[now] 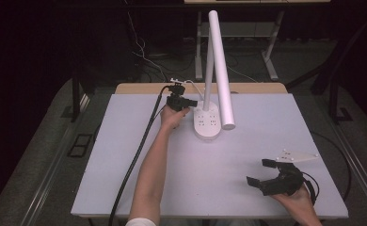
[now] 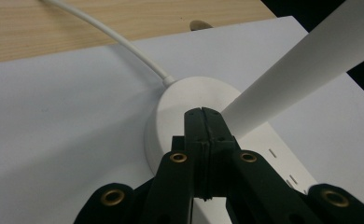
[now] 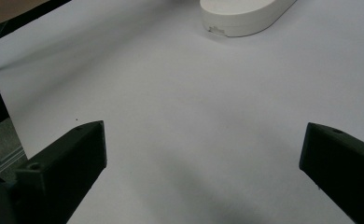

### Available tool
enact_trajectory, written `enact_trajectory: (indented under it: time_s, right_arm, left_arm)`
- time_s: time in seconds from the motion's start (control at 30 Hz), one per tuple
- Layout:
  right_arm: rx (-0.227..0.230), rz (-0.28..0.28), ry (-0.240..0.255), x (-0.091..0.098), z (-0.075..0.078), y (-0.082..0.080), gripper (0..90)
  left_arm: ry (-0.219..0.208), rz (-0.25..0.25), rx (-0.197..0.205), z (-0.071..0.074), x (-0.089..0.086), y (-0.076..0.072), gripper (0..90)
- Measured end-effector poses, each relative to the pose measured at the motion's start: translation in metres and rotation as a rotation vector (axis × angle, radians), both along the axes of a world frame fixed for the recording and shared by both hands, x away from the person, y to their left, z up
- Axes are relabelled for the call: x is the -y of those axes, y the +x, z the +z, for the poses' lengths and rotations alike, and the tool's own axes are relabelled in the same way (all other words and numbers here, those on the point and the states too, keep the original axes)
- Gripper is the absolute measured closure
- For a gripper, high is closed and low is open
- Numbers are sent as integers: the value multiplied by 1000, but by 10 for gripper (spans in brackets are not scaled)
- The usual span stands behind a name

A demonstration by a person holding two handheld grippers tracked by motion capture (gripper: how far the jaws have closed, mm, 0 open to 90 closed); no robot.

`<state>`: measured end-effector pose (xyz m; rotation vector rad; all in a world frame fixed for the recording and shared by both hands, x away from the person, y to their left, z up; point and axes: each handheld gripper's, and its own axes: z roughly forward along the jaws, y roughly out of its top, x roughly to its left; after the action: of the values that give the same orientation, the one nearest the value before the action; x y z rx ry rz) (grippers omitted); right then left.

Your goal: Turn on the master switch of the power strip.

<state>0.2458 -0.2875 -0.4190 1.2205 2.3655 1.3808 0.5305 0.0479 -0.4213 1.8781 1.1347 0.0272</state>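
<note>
Nearest me, my right tool (image 1: pixel 261 173) rests low over the white worktop (image 1: pixel 134 155) at its near right corner, its jaws spread wide with nothing between them. My left forearm (image 1: pixel 149 169) reaches up the worktop's middle. At its end my left tool (image 1: pixel 191 103) has its jaws pressed flat together, pinching nothing, the tips over the rounded end of the white lamp base (image 2: pixel 171 112) just beside the foot of the lamp's stem (image 2: pixel 292 74). The base sits toward the far edge, its socket slots facing up. Behind it a white cord (image 2: pixel 119 39) runs off onto the wooden strip (image 2: pixel 54 28).
</note>
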Motion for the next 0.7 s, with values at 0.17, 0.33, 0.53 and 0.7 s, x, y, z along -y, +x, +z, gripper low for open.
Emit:
enact_trajectory:
  time_s: [0.17,0.33,0.53,0.7]
  right_arm:
    - [3,-5,0,1,-1,0,1]
    - [-7,-11,2,1,-1,1,1]
    - [-3,-13,0,1,-1,1,1]
    - [-1,-13,0,1,-1,1,1]
  left_arm:
    - [-6,14,-5,-4,1,1,898]
    - [-1,5,-13,-9,5,0,898]
    - [-25,13,-24,-14,8,-1,897]
    - [-12,-2,-14,-14,9,-2,899]
